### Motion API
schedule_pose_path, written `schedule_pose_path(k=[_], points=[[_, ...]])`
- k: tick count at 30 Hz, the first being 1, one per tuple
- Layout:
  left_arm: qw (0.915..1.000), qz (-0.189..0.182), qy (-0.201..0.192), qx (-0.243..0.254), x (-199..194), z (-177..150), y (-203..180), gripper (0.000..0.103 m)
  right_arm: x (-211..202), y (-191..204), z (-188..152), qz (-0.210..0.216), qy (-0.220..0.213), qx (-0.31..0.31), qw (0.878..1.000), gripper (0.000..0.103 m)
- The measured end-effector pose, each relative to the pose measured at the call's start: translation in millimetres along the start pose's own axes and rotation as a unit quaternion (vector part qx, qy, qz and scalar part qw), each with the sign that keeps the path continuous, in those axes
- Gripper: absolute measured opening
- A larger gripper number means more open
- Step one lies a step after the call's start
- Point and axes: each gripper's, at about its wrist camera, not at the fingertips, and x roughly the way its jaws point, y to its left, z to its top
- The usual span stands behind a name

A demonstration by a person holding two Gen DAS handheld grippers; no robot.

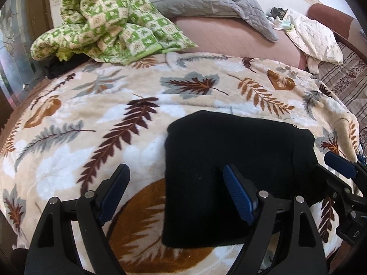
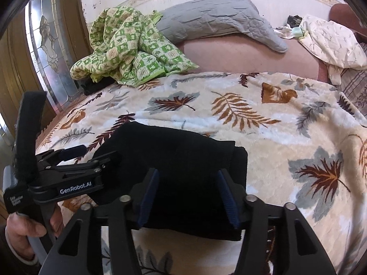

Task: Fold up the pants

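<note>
One label "GenRobot.AI" on left gripper (image 2: 75, 153) | smaller text unreadable | pants (image 2: 183, 178) folded

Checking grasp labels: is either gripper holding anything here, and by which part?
Nothing is held. The left gripper and the right gripper are both open above the folded black pants, pads clear of the cloth.
</note>
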Motion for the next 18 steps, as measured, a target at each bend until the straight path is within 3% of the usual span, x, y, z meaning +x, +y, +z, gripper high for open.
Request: schedule_pose_path(k=[18], points=[[0.9990,-0.013,-0.041,-0.013,-35,-8,7,0.084,-17,10,-1,-0.007,-0.017,0.006,1.000,0.074]])
